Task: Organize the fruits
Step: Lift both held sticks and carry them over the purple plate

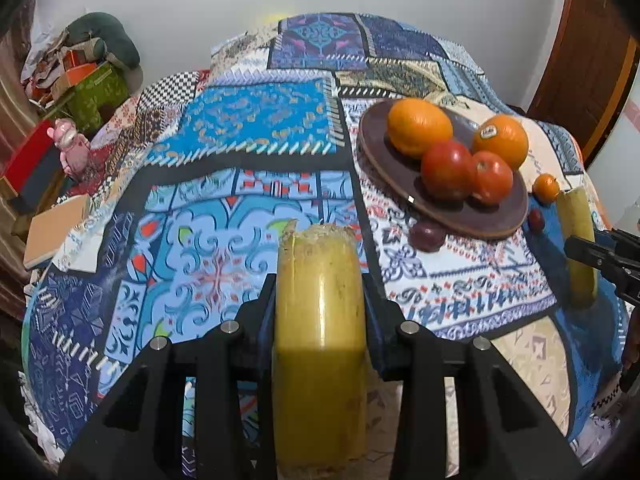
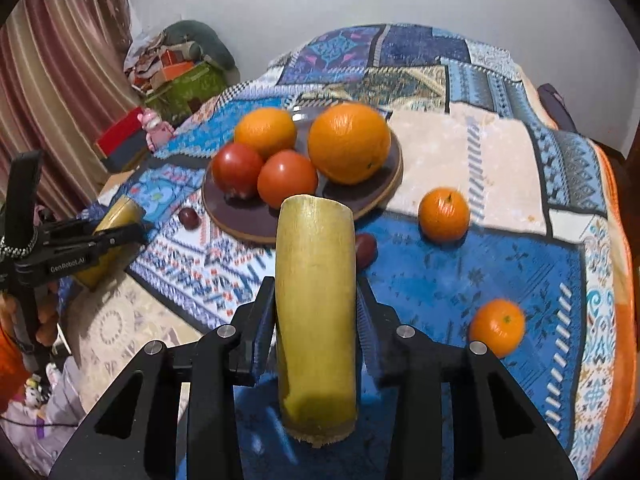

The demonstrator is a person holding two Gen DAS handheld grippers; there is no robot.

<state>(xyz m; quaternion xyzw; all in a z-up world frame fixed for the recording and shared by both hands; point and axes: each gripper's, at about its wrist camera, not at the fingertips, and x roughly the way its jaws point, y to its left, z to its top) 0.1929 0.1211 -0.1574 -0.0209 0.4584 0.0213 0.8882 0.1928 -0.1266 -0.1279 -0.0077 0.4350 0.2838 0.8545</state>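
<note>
- Sugarcane piece (image 1: 320, 344) sits upright between the fingers of the left gripper (image 1: 320, 300), which is closed against its sides; the cut top rises above the fingertips and the lower end hangs below them, over the patterned blanket (image 1: 224, 264).
- Right of that gripper, the brown plate (image 2: 240, 220) rests on the blanket with two oranges (image 2: 349, 142) at the back and two tomatoes (image 2: 287, 178) at the front, touching one another.
- Two small dark red fruits (image 1: 427, 235) lie on the blanket just beside the plate's near rim.
- Second sugarcane piece (image 2: 316, 316) stands upright in the right gripper (image 2: 316, 304), whose fingers press on its flanks; its top reaches the plate's near edge in the right wrist view.
- Farther right, two small tangerines (image 2: 444, 213) lie loose on the blue patch, apart from the plate and from each other.
</note>
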